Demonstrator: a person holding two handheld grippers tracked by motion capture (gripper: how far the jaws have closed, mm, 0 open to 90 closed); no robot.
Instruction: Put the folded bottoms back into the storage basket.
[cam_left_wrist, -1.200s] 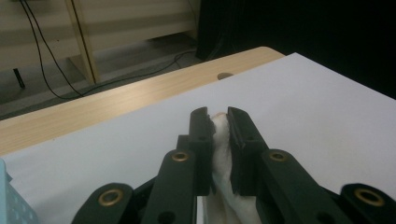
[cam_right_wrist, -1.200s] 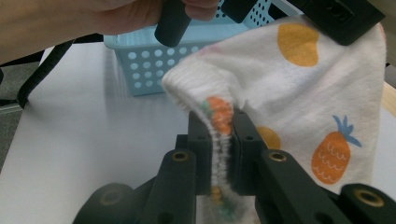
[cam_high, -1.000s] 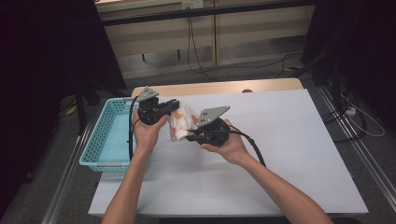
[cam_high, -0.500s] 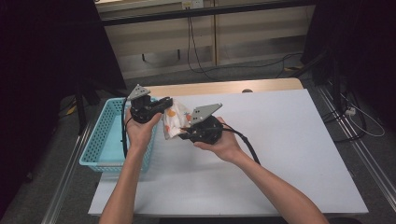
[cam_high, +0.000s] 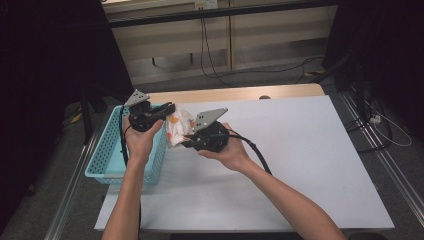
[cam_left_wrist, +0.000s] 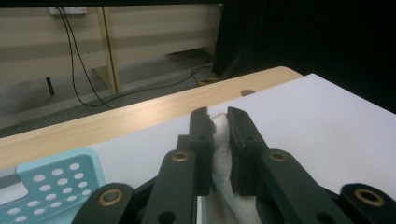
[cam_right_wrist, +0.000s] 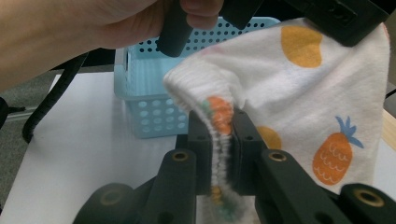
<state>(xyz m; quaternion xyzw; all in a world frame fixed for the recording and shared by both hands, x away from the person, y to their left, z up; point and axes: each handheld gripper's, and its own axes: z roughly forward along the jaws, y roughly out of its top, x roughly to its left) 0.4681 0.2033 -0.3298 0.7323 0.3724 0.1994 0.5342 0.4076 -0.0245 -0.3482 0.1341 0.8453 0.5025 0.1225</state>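
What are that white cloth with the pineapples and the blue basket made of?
The cloth looks like soft knitted cotton or a similar fabric: matte, with a ribbed edge and printed orange fruit, and it folds limply where it is pinched. The basket looks like moulded plastic: smooth, light blue, slightly glossy, with regular rows of round holes in its stiff walls.

Cloth (cam_high: 177, 127) between grippers — basket (cam_high: 107, 155) left

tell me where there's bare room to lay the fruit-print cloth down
The white tabletop is bare right of the right gripper to the far edge, and near the person. It is crowded at the blue basket, where the left gripper holds the fruit-print cloth.
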